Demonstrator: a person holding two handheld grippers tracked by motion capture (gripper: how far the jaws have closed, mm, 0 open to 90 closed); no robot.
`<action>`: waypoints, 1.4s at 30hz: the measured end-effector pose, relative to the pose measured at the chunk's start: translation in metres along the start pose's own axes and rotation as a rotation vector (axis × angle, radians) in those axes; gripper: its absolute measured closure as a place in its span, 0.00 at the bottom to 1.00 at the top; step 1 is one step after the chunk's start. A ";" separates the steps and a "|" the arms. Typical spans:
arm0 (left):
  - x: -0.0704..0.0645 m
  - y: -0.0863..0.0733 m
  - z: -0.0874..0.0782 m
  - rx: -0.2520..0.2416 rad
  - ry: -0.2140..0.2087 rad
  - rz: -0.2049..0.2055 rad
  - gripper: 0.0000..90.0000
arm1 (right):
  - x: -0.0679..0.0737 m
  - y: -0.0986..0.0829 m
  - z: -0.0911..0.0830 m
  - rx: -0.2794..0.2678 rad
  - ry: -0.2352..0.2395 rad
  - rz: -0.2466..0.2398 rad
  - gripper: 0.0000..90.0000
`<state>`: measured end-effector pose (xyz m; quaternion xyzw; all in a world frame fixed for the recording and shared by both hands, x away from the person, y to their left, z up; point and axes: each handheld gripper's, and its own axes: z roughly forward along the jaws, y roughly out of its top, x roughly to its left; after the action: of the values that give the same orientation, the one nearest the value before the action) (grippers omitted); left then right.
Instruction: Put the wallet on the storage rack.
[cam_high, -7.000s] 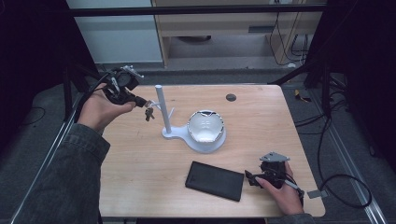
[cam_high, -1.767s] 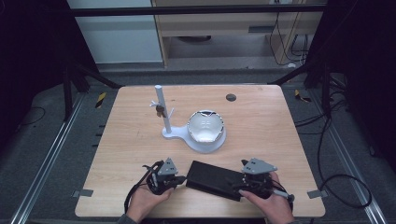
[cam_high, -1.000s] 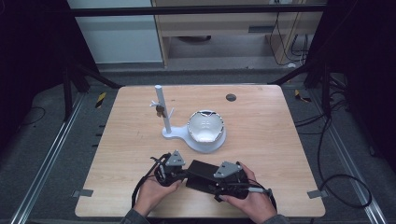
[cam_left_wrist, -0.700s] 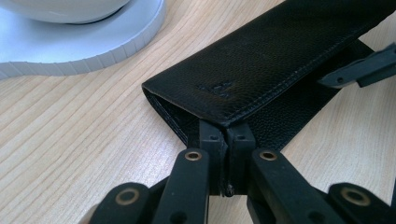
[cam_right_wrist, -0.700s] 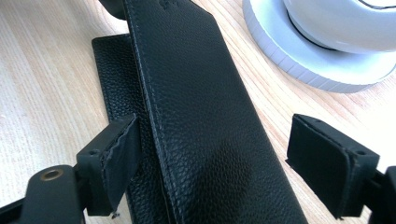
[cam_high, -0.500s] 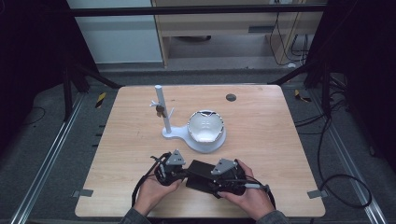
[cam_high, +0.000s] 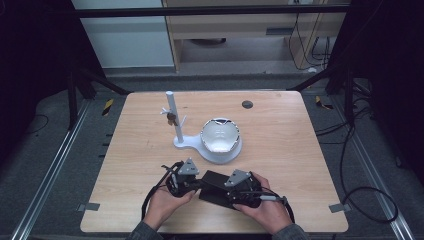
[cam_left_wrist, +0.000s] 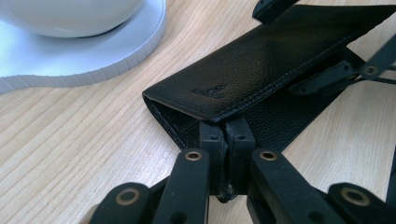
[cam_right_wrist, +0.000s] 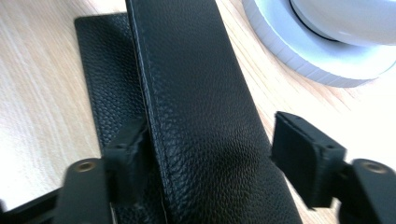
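Two claws work one black leather wallet lying flat on the desk. The left claw is pinched tight on the lower flap's edge, the upper flap lifting just ahead of it. The right claw stands wide, the raised flap between its jaws, untouched on one side. The wallet looks light, limp and grainy, so a hold near the stitched edge should suit it best
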<state>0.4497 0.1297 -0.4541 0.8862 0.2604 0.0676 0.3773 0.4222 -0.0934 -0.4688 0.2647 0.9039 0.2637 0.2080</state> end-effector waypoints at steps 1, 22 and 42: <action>0.000 0.001 0.000 -0.002 -0.002 -0.002 0.97 | 0.000 0.000 0.001 0.002 -0.009 -0.010 0.40; 0.012 0.012 -0.020 -0.078 0.040 -0.025 0.16 | -0.021 -0.011 -0.033 -0.173 -0.146 -0.120 0.93; 0.011 0.043 -0.027 -0.106 0.024 0.047 0.13 | -0.047 -0.024 -0.073 -0.408 -0.158 -0.023 0.93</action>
<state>0.4678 0.1278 -0.4054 0.8700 0.2401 0.1009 0.4187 0.4122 -0.1650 -0.4150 0.2264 0.8157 0.4171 0.3307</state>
